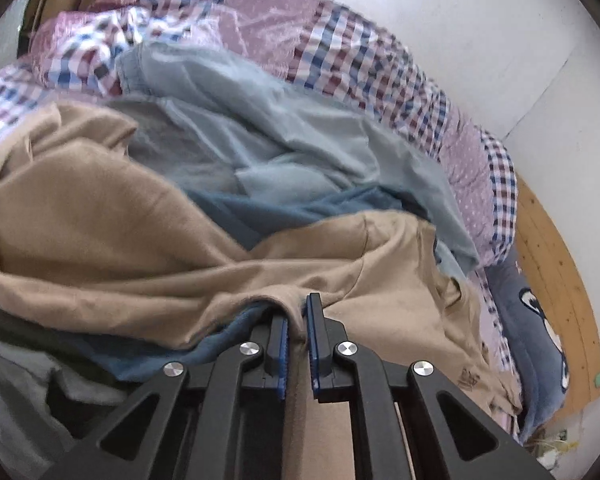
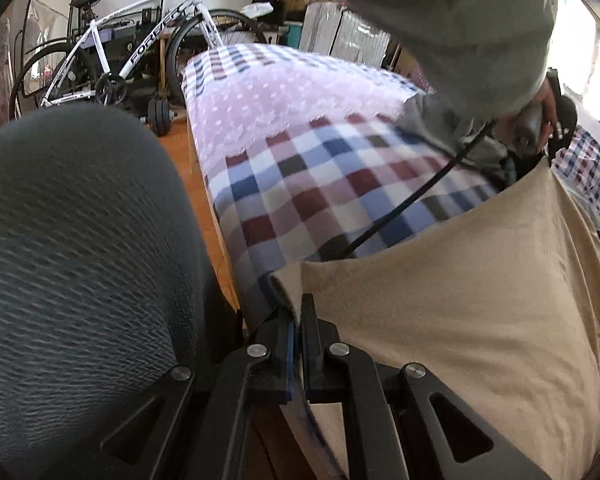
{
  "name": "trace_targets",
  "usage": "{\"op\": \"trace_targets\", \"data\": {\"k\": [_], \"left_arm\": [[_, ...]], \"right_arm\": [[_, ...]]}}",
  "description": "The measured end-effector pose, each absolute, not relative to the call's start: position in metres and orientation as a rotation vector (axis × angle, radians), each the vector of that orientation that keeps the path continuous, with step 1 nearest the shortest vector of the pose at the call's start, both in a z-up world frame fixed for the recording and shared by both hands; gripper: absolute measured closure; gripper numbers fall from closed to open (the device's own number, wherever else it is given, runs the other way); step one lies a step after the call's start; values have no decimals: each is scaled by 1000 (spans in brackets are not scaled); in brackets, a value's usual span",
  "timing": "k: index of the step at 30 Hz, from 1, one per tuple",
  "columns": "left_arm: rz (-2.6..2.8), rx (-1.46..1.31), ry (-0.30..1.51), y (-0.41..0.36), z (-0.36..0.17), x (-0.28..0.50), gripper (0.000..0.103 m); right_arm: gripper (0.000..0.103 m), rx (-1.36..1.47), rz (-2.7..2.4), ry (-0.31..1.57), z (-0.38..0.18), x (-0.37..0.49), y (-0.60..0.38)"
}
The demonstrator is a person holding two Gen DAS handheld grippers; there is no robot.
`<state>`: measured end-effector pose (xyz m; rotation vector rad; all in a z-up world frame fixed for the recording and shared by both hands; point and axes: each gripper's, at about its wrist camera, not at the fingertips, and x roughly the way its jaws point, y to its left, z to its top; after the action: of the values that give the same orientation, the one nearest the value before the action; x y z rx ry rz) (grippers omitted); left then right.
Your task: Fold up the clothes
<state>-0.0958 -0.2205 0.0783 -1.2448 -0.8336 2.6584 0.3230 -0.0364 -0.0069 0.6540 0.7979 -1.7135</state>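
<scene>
The tan garment (image 1: 100, 216) lay rumpled across a heap of clothes on the bed, and both tongs had hold of it. In the left wrist view, the left gripper (image 1: 298, 320) stood nearly closed, its blue pads (image 1: 312, 320) pinching a raised fold of the tan cloth that ran down between the fingers; the rest of the garment spread away to the left and ahead of the tips. Beyond it lay a pale blue garment (image 1: 284, 128) and a darker blue one (image 1: 260, 208), with a checked bedspread (image 1: 364, 64) behind them and a wooden floor (image 1: 556, 248) at the right. In the right wrist view, the right gripper (image 2: 298, 316) was closed tight on a corner of the same tan garment (image 2: 480, 288), which stretched in a flat sheet to the right of the fingers and up toward a grey sleeve (image 2: 460, 32). A hand (image 2: 540, 116) at the sleeve's end held a dark handle. The checked bedspread (image 2: 320, 184) lay under the cloth, and a white bicycle (image 2: 140, 48) stood behind.
</scene>
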Motion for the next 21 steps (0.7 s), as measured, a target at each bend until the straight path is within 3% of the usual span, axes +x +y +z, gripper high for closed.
{"op": "trace_targets", "data": {"k": [1, 3, 5, 7, 13, 21], "left_arm": [[2652, -1256, -840, -223, 78, -93, 90], [2657, -1266, -852, -231, 82, -84, 75], [2666, -1246, -864, -239, 89, -70, 42], [2674, -1217, -876, -248, 98, -52, 33], [2688, -1128, -914, -267, 129, 12, 29], [2695, -1055, -938, -244, 122, 127, 23]], "right_arm": [[98, 663, -1710, 802, -9, 323, -39], [97, 676, -1711, 807, -12, 322, -39], [91, 702, -1700, 784, -12, 319, -40], [82, 735, -1667, 746, -11, 320, -41], [54, 734, -1574, 627, 12, 327, -26], [48, 772, -1649, 420, 53, 297, 36]]}}
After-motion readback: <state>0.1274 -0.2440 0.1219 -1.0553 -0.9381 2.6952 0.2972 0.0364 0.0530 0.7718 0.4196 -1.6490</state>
